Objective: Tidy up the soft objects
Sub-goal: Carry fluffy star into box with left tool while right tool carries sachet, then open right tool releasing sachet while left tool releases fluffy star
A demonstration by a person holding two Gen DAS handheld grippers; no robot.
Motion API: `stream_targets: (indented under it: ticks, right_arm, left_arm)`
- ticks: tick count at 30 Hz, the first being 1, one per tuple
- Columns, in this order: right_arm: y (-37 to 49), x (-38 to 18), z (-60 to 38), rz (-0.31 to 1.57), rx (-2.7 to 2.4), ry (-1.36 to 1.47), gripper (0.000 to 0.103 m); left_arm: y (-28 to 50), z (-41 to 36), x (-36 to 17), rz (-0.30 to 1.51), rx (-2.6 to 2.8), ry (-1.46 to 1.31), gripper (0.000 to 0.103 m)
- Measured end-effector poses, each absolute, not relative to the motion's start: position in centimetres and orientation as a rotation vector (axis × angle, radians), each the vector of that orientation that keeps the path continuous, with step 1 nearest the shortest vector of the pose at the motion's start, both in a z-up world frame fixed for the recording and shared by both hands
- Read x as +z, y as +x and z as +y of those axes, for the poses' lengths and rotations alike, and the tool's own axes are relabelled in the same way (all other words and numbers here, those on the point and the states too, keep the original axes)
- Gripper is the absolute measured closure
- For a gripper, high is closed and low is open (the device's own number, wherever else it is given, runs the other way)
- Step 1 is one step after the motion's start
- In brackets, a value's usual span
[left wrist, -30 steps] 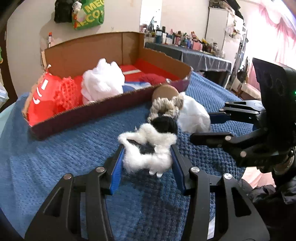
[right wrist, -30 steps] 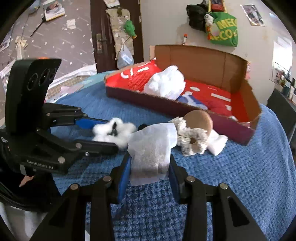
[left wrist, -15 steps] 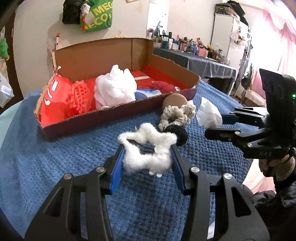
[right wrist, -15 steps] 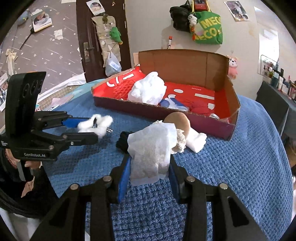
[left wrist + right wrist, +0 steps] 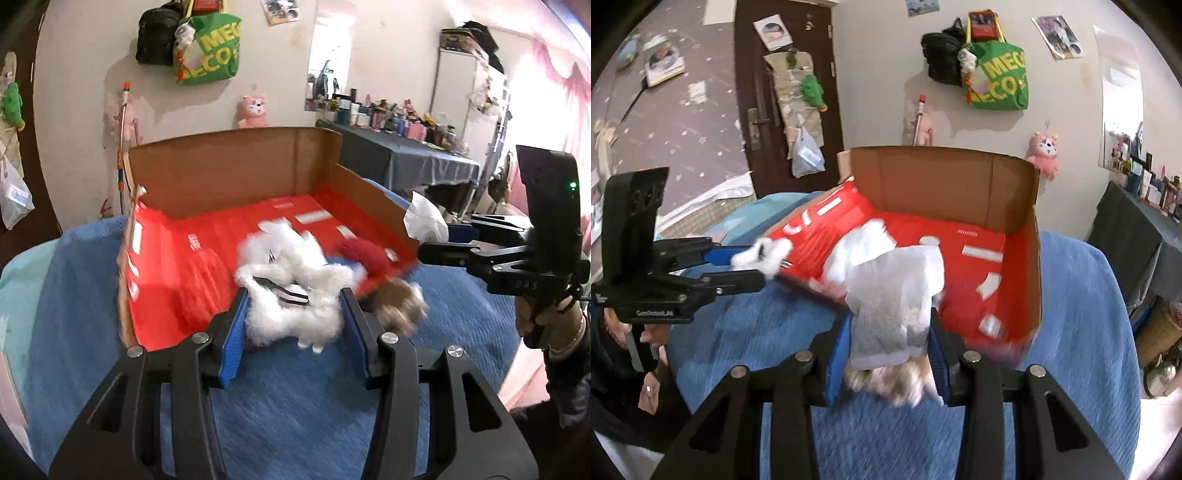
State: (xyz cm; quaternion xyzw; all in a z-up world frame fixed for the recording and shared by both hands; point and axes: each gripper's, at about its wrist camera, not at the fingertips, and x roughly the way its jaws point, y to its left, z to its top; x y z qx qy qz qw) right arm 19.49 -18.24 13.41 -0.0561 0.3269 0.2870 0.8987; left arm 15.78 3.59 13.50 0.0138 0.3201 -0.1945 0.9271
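Note:
My left gripper [image 5: 293, 321] is shut on a white fluffy piece [image 5: 295, 310] with a dark clip in it, held above the near wall of the cardboard box [image 5: 229, 173]. The box has a red floor, and in it lie a white fluffy ball [image 5: 857, 243] and a red cloth item [image 5: 360, 251]. My right gripper [image 5: 890, 343] is shut on a white tissue-like cloth [image 5: 894, 310], also over the box's front wall. A beige scrunchie [image 5: 400, 306] lies blurred on the blue towel [image 5: 92, 295] just outside the box. Each gripper shows in the other's view, the right gripper [image 5: 436, 240] and the left gripper [image 5: 757, 266].
The blue towel covers the whole table [image 5: 1071, 332], and its edges fall away left and right. The box's tall back wall [image 5: 942, 184] stands near the room wall. A dark table with bottles [image 5: 406, 158] is at the back right. A person's hand [image 5: 546, 317] holds the right gripper.
Both grippers have risen and moved toward the box, each carrying its item. The scrunchie and the other loose pieces on the towel are now below and behind the fingers.

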Motion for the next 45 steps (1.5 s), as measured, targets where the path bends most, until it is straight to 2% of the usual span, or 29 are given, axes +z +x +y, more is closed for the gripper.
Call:
stream_targets:
  ticks: [5,15,29,45]
  right_arm:
    - [26.5,14.2,-16.9,0.752,0.547,-0.154,0.061]
    - [36.7,10.5,-14.5,1.042,0.455,-0.252,0.061]
    - [39.8,6.9,-12.8,1.217,0.379,-0.356,0.061]
    - [41.0,7.0,-12.9,1.238,0.362,-0.367,0.058]
  left_arm:
    - [22.2,5.0,14.4,0.723,-0.368,0.036,0.058]
    - [30.7,4.2,12.0,0.905,-0.346,0.092,0.058]
    - [34.3,3.1,7.9,1.061,-0.306,0.113,0.058]
    - [35.3,4.7,7.7,1.090,-0.281,0.063,0.058]
